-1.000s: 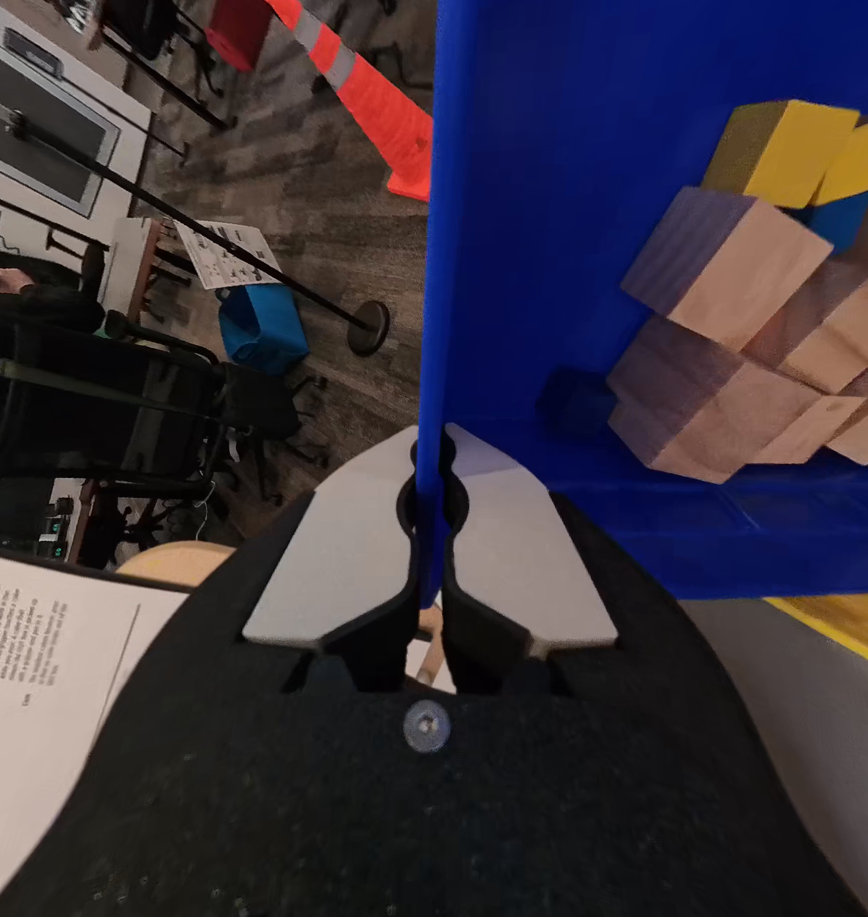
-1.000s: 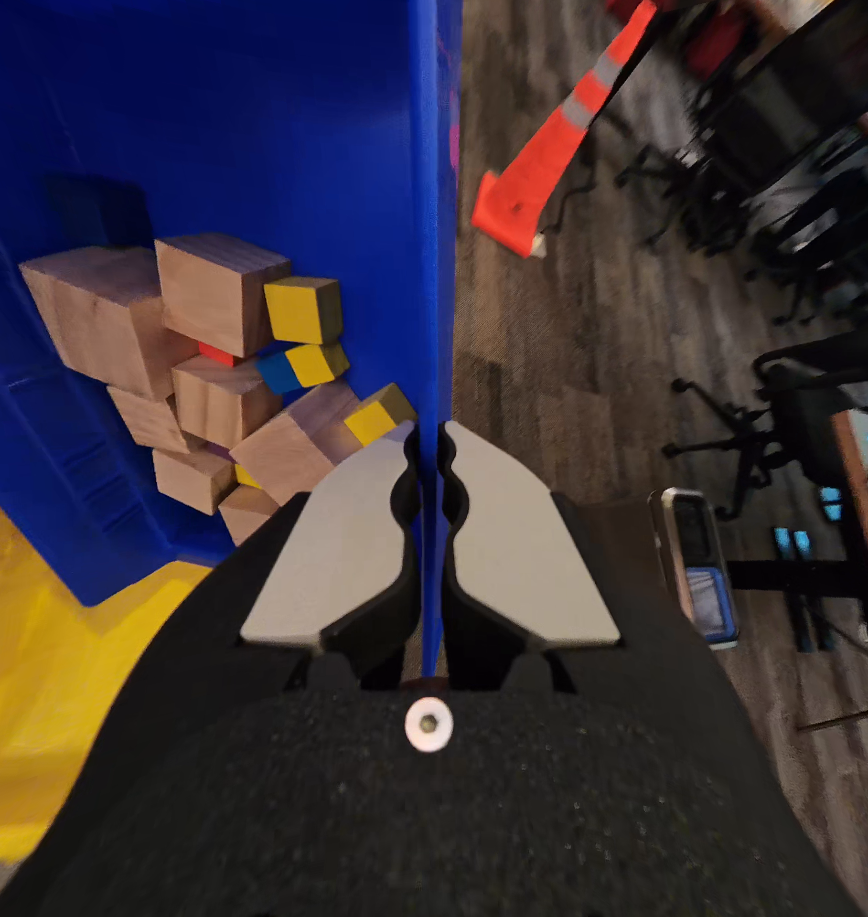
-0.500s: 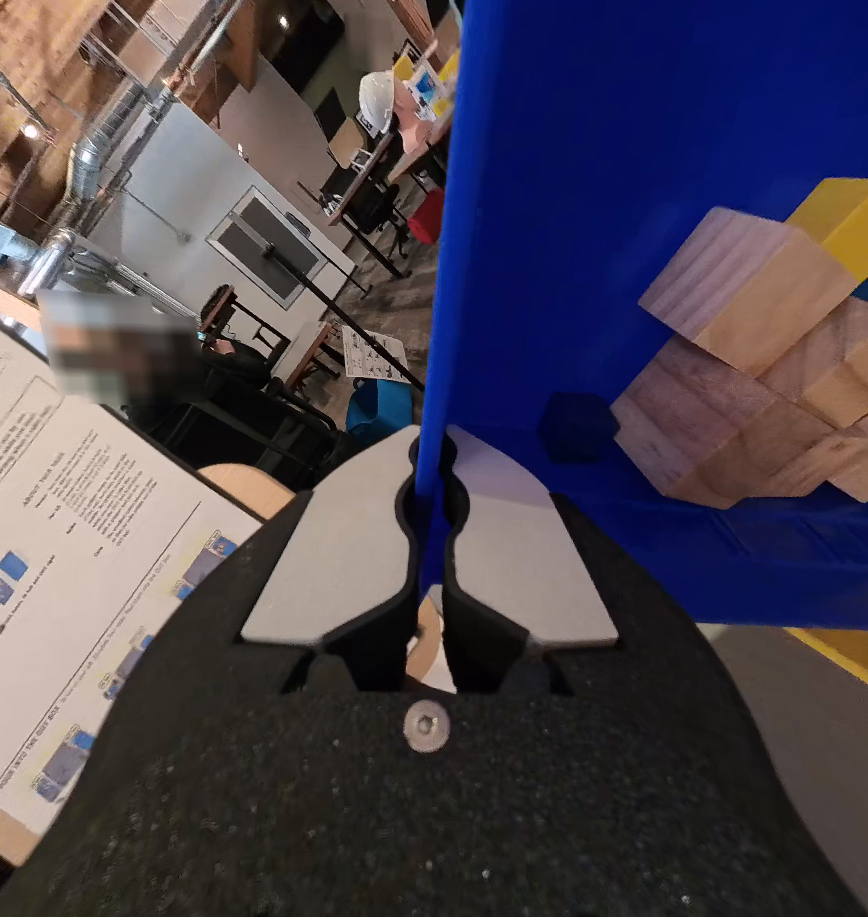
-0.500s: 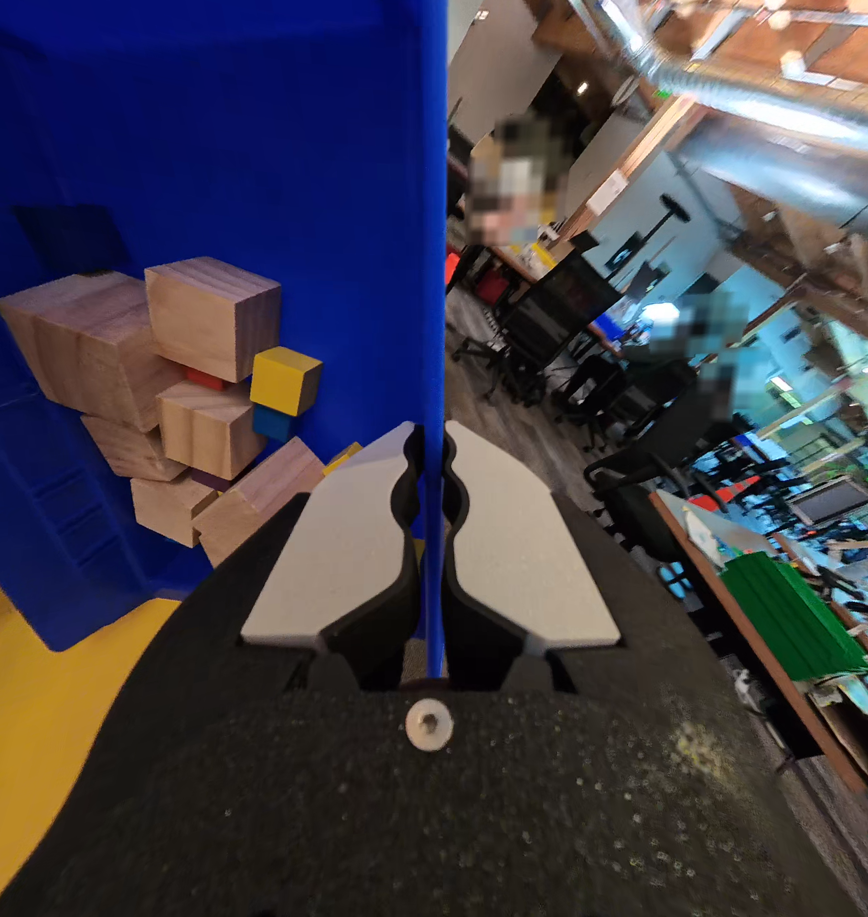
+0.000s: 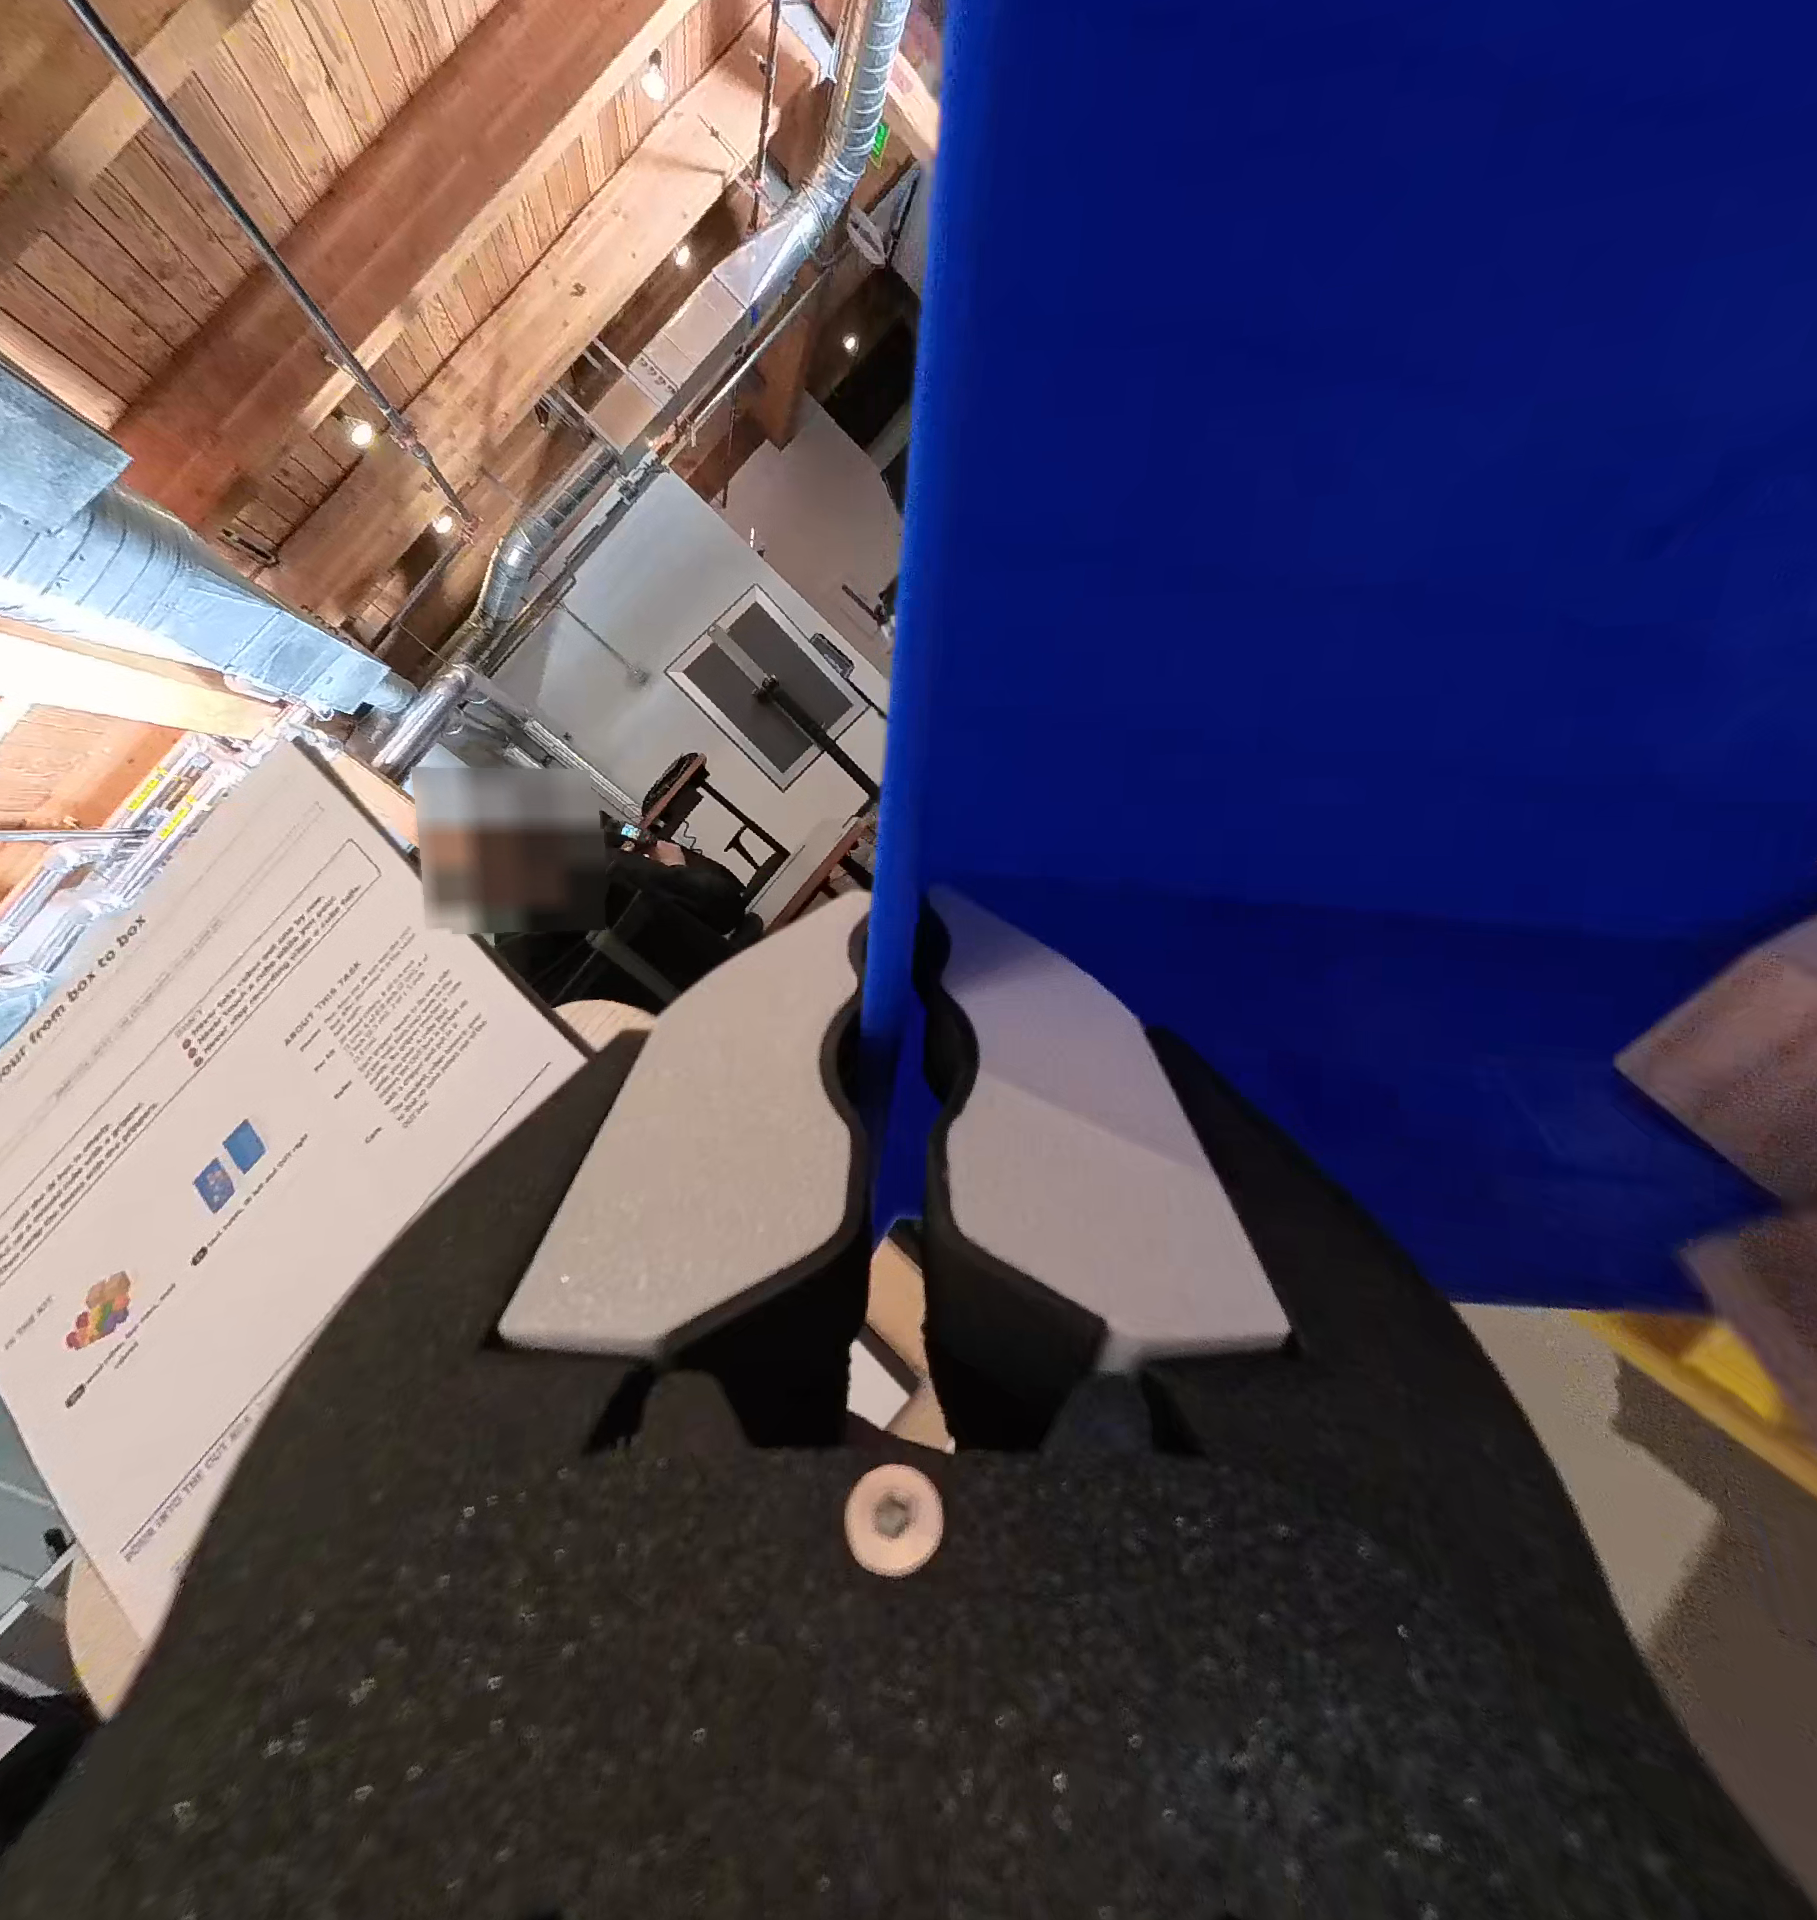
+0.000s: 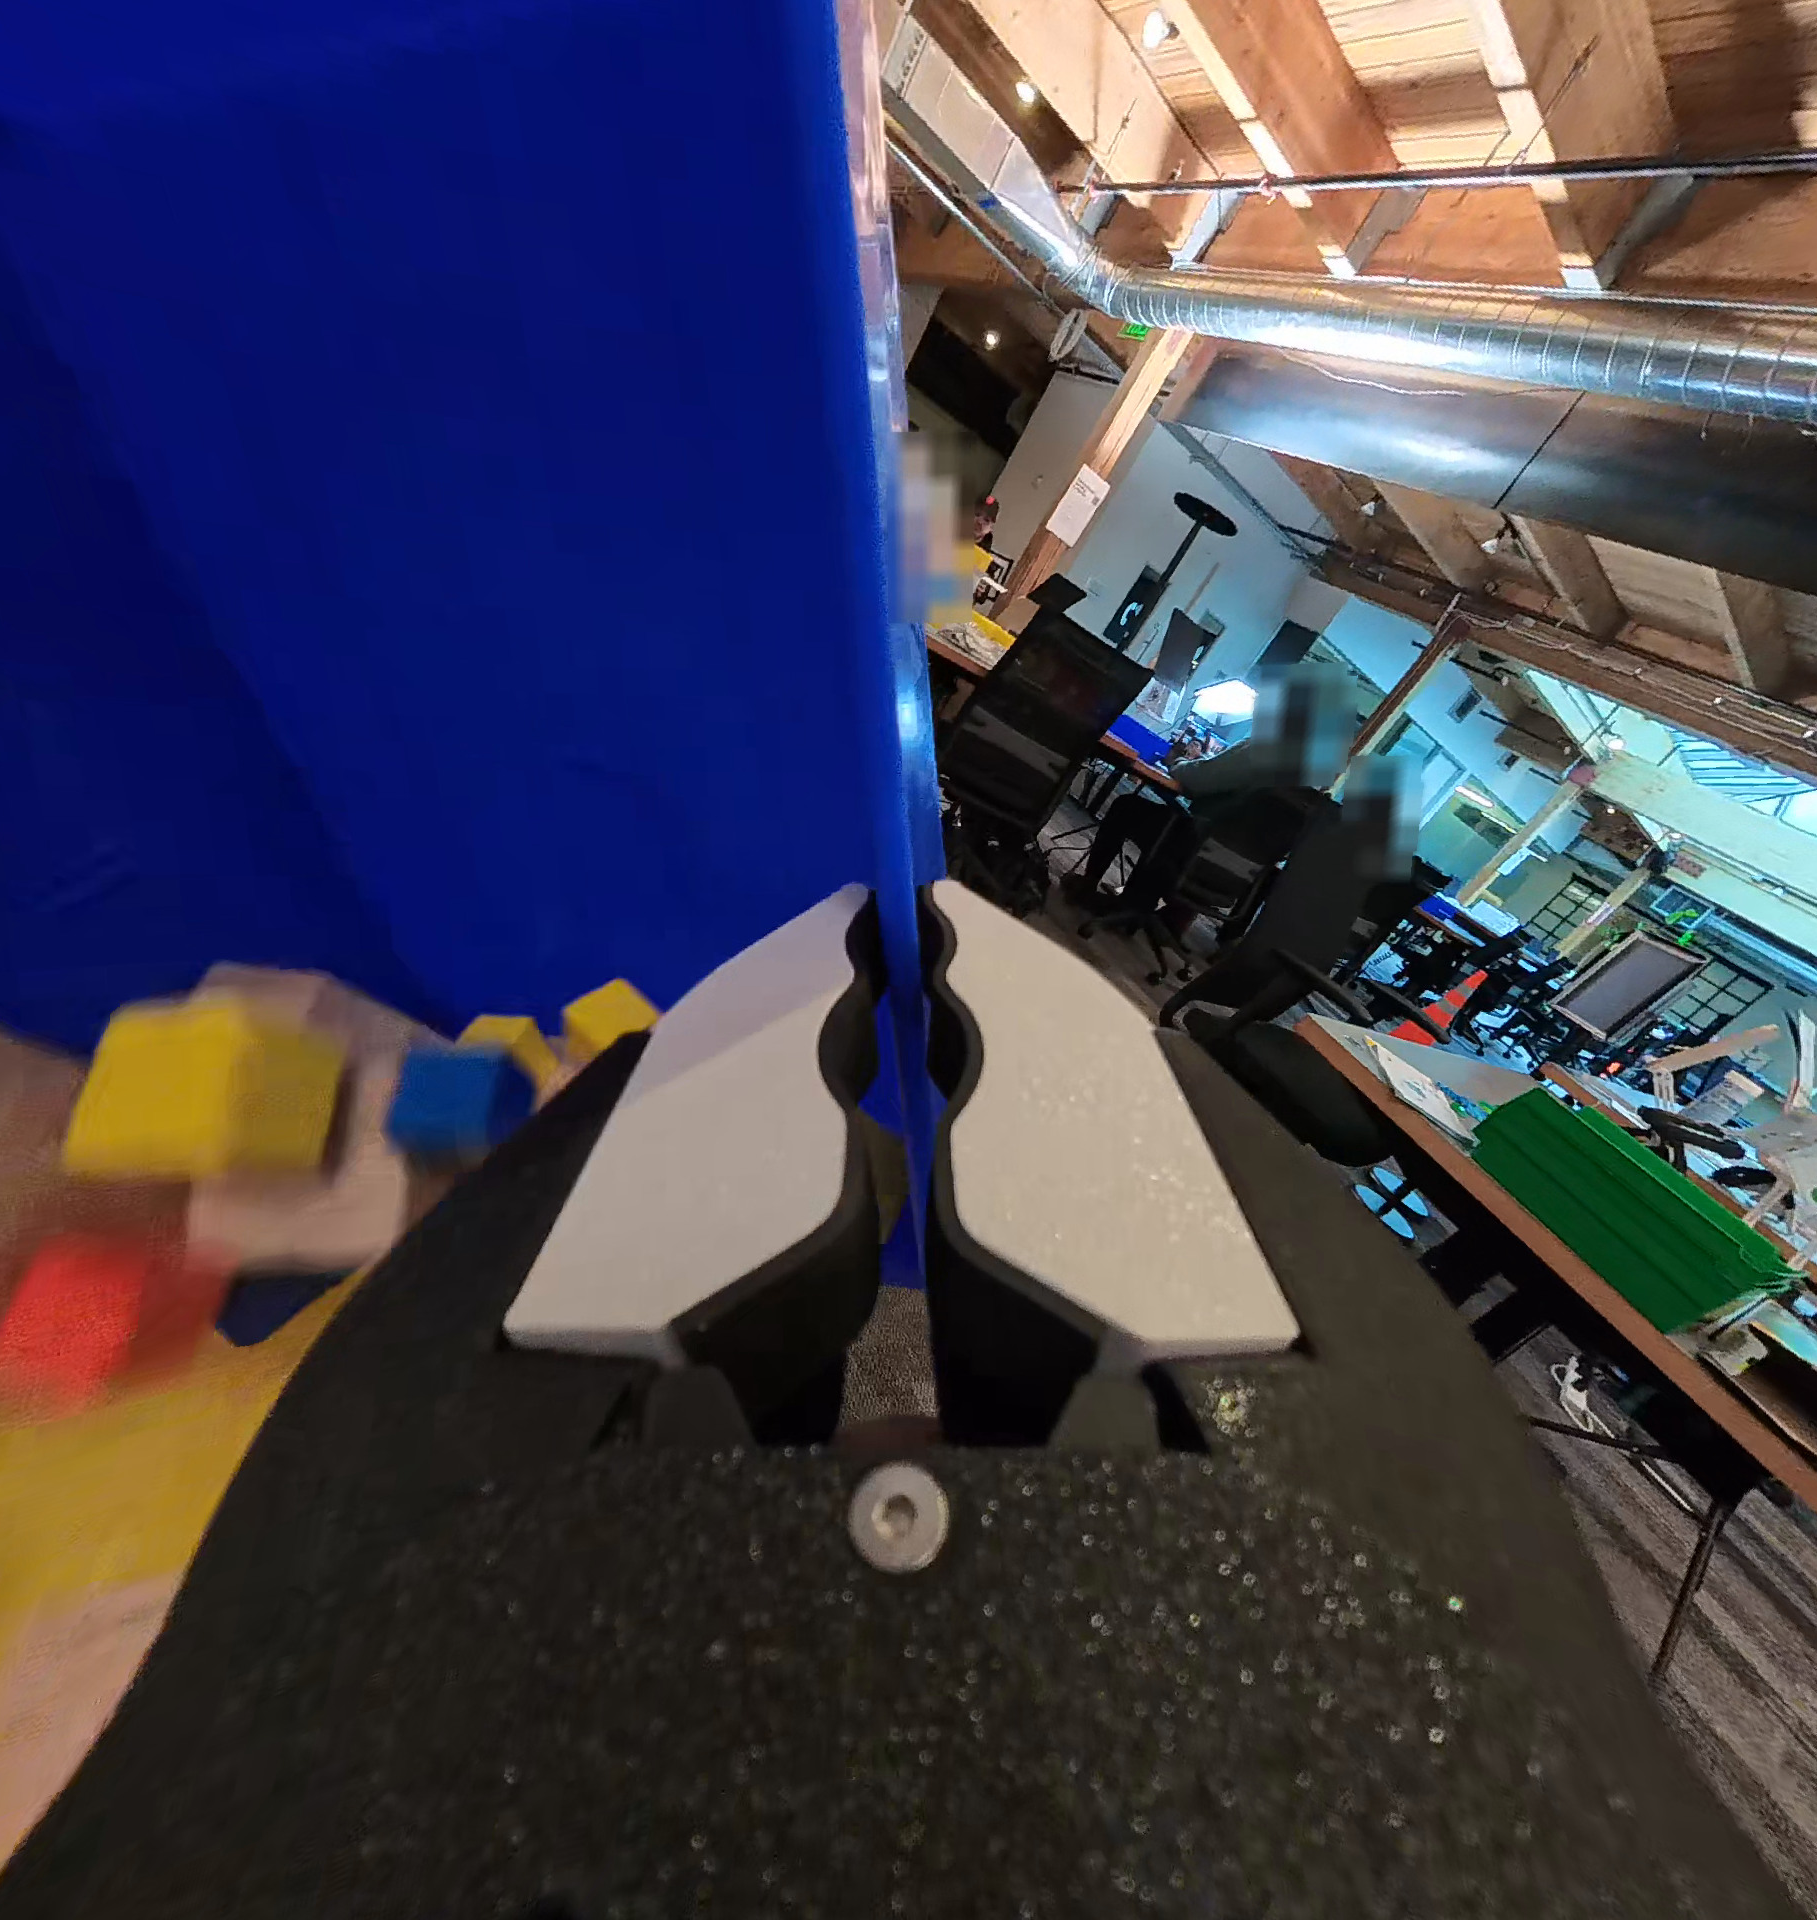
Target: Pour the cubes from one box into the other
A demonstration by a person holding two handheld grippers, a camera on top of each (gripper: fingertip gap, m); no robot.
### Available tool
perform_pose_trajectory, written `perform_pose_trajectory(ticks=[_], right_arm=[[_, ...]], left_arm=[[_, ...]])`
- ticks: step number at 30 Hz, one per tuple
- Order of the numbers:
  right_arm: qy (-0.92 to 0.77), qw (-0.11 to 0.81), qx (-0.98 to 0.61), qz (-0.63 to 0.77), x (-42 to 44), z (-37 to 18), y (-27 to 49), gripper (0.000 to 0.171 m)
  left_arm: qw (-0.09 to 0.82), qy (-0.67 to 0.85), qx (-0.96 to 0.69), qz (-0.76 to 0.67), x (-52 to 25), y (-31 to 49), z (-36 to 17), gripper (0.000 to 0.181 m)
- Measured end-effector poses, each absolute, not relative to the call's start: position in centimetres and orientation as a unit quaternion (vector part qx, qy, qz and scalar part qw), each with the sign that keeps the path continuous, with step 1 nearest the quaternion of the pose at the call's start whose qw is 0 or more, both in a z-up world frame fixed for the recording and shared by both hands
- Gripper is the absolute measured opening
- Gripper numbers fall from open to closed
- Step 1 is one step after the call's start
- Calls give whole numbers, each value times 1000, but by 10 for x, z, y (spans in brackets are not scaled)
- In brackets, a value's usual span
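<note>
Left gripper [image 5: 899, 1081]: both grey fingers clenched on the thin side wall of the deep-blue plastic box [image 5: 1403, 520], wall edge running straight down the slot between them

Right gripper [image 6: 902, 1081]: same hold on the opposite wall of the blue box [image 6: 416, 468], fingers pressed flat to either face of the plastic

Box tipped steeply; both cameras look up past it to timber ceiling and silver ducting [image 6: 1403, 322]. Open mouth faces downward

Cubes: motion-blurred, at the lower lip of the box. Right wrist view shows a yellow painted cube [image 6: 203, 1086], a small blue cube [image 6: 457, 1101], a red cube [image 6: 78, 1325] and pale bare-wood blocks among them, all smeared. Left wrist view shows only the corner of large bare-wood blocks [image 5: 1777, 1081] at the frame edge

Yellow surface [image 6: 62, 1507] lies beneath the falling cubes, most likely the receiving box, though its walls are not clear enough to confirm. A yellow edge [image 5: 1714, 1382] shows below the blue box in the left view

Printed instruction sheet [image 5: 208, 1143] stands off to the left, clear of the work

Step in hand, as I judge it: the pour itself, cubes leaving the box

Next move calls for holding the tilt with both grips firm until the last blocks slide out, mouth kept over the yellow surface so strays do not bounce past, then levelling the emptied box and setting it down
</note>
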State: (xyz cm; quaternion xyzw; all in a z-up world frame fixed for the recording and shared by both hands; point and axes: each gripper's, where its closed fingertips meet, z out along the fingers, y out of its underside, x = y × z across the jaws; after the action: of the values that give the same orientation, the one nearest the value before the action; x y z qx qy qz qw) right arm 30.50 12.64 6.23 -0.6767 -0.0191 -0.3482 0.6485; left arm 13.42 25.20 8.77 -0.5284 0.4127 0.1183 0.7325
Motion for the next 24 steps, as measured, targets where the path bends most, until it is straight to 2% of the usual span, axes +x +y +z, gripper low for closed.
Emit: perform_pose_trajectory(ticks=[14, 24], right_arm=[[-16, 667, -659, -347, 303, 92, 129, 5], [-36, 662, -673, -328, 300, 142, 128, 5]], left_arm=[[753, 387, -521, 113, 130, 250, 106, 4], [742, 408, -514, 137, 122, 242, 168, 3]])
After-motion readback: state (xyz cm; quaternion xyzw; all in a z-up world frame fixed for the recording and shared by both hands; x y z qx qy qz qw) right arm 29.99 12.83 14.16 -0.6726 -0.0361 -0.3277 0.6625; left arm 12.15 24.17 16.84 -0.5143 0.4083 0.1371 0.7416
